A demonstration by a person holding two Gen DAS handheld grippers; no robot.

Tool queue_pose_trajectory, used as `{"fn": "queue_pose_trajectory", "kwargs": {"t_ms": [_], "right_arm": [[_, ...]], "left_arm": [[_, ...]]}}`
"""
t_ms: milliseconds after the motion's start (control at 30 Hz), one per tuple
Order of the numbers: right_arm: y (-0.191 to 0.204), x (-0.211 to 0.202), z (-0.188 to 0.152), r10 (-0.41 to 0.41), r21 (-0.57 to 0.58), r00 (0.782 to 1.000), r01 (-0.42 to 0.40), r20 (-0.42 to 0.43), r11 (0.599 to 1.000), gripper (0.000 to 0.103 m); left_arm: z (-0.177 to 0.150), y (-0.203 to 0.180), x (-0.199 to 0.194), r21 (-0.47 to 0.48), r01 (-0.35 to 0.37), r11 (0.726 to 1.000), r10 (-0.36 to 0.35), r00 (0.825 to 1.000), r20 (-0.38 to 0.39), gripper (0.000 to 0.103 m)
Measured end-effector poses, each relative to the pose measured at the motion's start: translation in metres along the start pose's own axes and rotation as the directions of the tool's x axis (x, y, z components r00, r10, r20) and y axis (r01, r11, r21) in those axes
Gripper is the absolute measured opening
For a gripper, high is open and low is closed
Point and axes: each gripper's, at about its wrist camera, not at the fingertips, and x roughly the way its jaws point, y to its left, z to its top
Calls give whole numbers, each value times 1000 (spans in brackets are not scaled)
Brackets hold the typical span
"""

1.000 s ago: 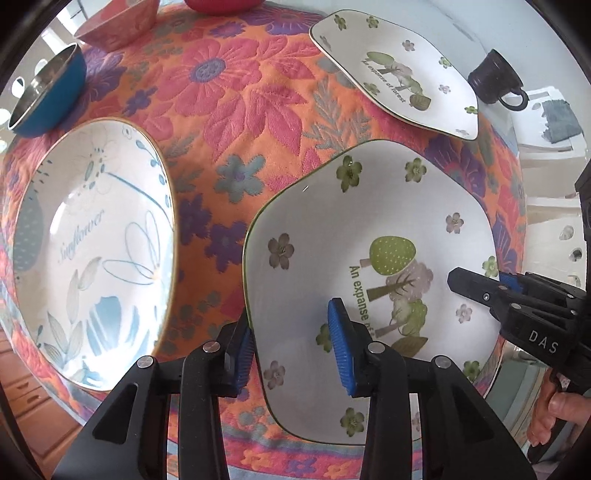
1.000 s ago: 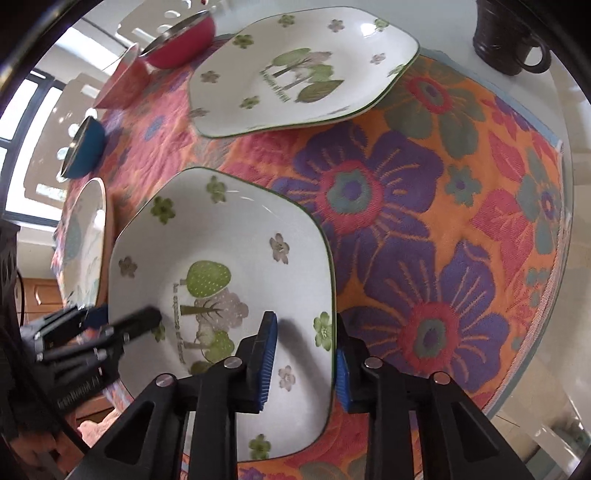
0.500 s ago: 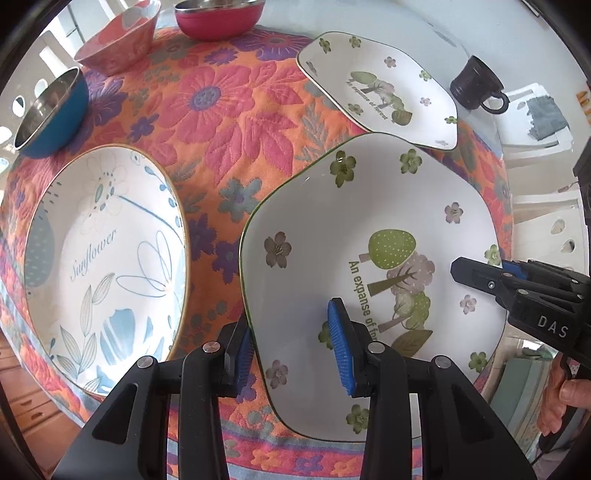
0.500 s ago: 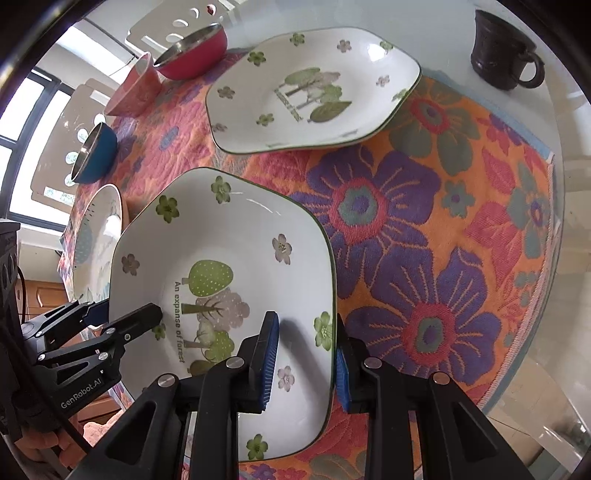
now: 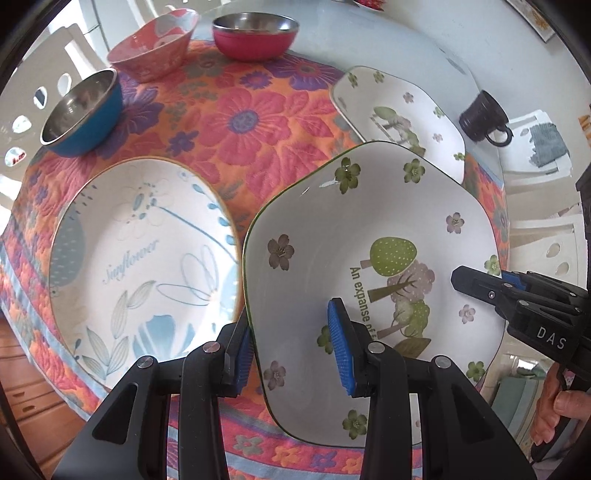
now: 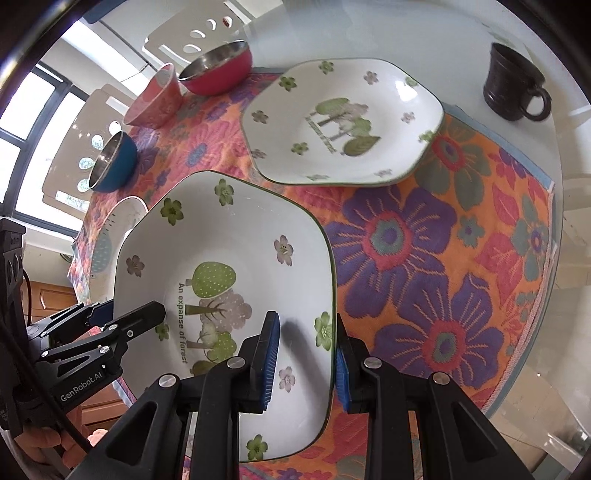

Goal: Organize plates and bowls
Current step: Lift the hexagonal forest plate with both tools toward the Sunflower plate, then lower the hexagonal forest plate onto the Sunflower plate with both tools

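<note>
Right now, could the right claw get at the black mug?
Probably not: the right claw is shut on the forest plate, shared with the left claw. The mug stands unobstructed, though.

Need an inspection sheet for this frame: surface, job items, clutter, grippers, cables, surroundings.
Surface: glass table under a floral cloth.
Job's things: forest plate held off the cloth by both grippers; second forest plate, sunflower plate, blue bowl, pink bowl, red bowl on the cloth.
Clutter: dark mug on bare glass.
Grippers: left gripper and right gripper each clamp a rim of the forest plate.
Cables: black cable by the left gripper.
Surroundings: white chairs, window.
</note>
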Motion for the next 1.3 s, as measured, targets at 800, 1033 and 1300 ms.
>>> {"fn": "queue_pose_trajectory", "kwargs": {"t_ms": [800,1033,1300], "right_arm": [[74,14,34,6,-63,1000,-5,14,998,27],[100,25,44,-1,-106,1000,0,-5,994,27],[124,42,53,-5,-140,999,0,-39,990,27]], "left_arm": [[16,73,-12,-88,13,996,-11,999,30,34],[14,97,-9,-114,12,993,-10,1000,18,34],[15,127,-11,-144,20,989,-17,1000,25,34]]}}
